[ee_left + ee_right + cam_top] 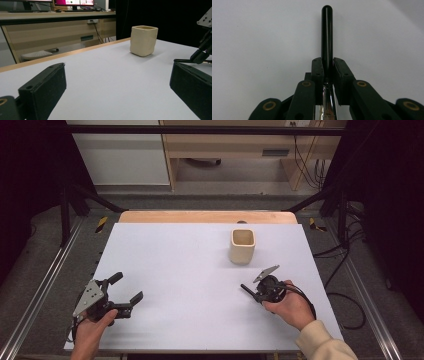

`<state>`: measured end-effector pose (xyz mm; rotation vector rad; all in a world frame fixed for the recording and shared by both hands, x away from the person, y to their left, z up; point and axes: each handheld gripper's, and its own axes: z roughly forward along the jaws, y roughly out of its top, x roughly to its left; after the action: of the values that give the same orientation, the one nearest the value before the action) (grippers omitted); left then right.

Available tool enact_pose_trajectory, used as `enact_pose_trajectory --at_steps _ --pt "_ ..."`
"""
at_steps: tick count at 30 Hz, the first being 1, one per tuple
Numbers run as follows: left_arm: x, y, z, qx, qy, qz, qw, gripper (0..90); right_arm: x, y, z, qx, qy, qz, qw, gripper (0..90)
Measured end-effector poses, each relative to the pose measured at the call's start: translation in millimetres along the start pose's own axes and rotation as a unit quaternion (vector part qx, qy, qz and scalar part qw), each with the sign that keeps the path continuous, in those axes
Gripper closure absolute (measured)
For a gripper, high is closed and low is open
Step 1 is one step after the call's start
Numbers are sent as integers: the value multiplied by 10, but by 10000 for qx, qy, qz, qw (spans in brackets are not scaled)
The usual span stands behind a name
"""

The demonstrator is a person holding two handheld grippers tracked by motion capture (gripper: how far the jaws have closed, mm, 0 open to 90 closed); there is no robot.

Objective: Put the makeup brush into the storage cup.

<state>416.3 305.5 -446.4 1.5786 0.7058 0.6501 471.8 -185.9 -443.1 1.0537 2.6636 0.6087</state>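
- No readable writing or brand on anything I can see.
- My right gripper [248, 291], near the tabletop's [175, 270] right front corner, is clamped on a black rod [327, 35]; the rod points left, toward mid-table.
- My left gripper [125, 289], near the left front corner, is released with nothing between its jaws.
- Cream cup [242, 246] stands upright toward the right far edge, apart from both grippers.
- Broad bare tabletop lies between the grippers.

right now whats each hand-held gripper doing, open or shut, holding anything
Left hand-held gripper: open, jaws wide apart, nothing between them.
Right hand-held gripper: shut on a slim black rod that sticks out ahead of the jaws.
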Motion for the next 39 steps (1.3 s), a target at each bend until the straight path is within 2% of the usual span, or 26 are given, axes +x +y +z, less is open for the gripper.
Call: enact_pose_trajectory --at_steps 5,9,14,16,17,19,22,23,25,26,27,29,31,33,39 --pt "-19 4 8 21 -16 42 10000 2 7 22 -25 -68 9 -13 10000 794" --pt "-58 5 35 95 -66 155 9998 2 43 66 -77 -176 -17 -7 9998 794" --pt "-112 20 54 141 -92 268 9995 2 71 123 -108 -165 20 -82 9998 795" --pt "-168 29 80 161 -98 324 9993 4 77 180 -130 -141 45 -233 9996 794" --pt "-168 29 80 161 -98 324 9993 4 77 180 -130 -141 45 -233 9996 794" --pt "-210 38 96 288 -124 514 9982 7 75 227 -142 -134 17 -338 9993 794" --pt "-278 43 136 331 -139 559 9978 6 78 315 -164 -144 17 -419 9990 794" --pt "-314 49 156 351 -118 570 9977 6 75 368 -177 -104 -37 -544 9985 795" --pt "-332 51 167 367 -115 576 9976 6 77 422 -190 -135 -78 -618 9980 794" --pt "-356 53 183 402 -128 644 9970 6 77 422 -190 -135 -78 -618 9980 794" --pt "-399 48 228 475 -164 752 9959 6 73 488 -199 -148 -91 -711 9973 794" --pt "-438 34 288 542 -247 795 9951 7 66 546 -202 -165 -93 -795 9967 794" --pt "-458 29 320 608 -279 821 9944 7 65 568 -204 -155 -84 -816 9965 794" --pt "-479 18 391 610 -432 768 9942 7 50 668 -219 -114 -59 -958 9953 794" --pt "-509 75 558 742 -494 916 9918 10 -4 863 -239 -41 -25 -1201 9927 794"
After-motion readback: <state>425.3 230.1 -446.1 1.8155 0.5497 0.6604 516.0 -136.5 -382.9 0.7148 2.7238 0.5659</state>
